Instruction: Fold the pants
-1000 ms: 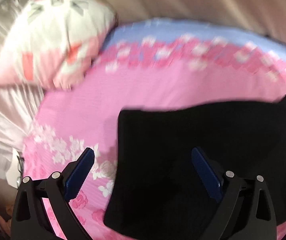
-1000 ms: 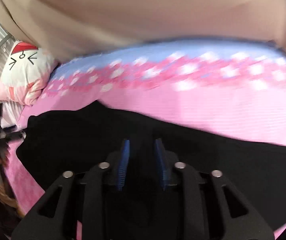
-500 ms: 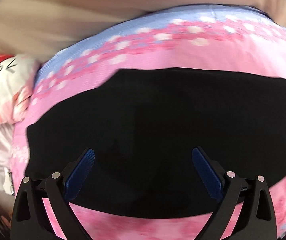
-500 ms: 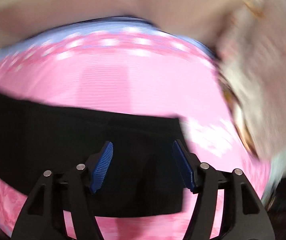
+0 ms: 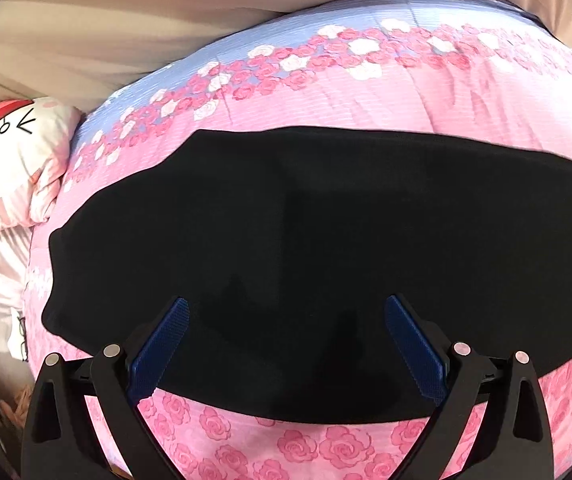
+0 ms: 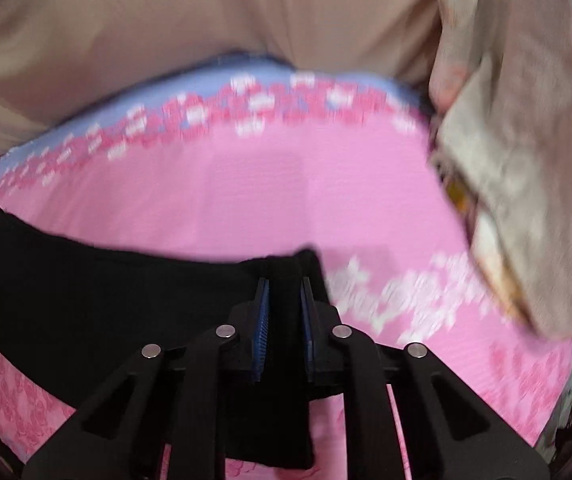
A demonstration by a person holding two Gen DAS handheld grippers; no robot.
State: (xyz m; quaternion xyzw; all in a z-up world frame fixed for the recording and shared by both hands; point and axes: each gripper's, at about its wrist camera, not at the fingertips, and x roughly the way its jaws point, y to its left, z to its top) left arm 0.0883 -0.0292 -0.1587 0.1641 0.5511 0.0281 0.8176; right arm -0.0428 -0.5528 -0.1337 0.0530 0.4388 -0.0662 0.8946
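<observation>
Beige curtains [image 5: 126, 28] hang behind a bed [image 5: 385, 96] dressed in a pink rose-print cover with a blue band at its far edge; a cartoon-face pillow [image 5: 18, 168] sits at the left end, and a pale patterned cloth [image 6: 525, 200] hangs at the right.

Across the bed lie the pants [image 5: 305, 248], black, spread flat as one long band running left to right, apparently already doubled leg over leg, though the dark cloth hides any seam.

The biggest change is at the right end. Half a second ago the right gripper [image 6: 284, 316] hovered with its jaws apart over the end of the band; now they are closed on the pants there, with a ridge of black cloth pinched between the blue pads [image 6: 261, 332]. The right view is blurred, so the gripper appears to be moving.

The left gripper [image 5: 286, 344] has changed much less: a second ago it faced the pillow end, then swung over the middle of the pants, and it now hangs there with its jaws wide apart, holding nothing. Whether its tips touch the cloth cannot be told.

By my judgement, the right end is now secured for carrying over toward the left, folding the band across its length. The left gripper looks placed to pin the middle, or the fold line may slide on the soft cover.
</observation>
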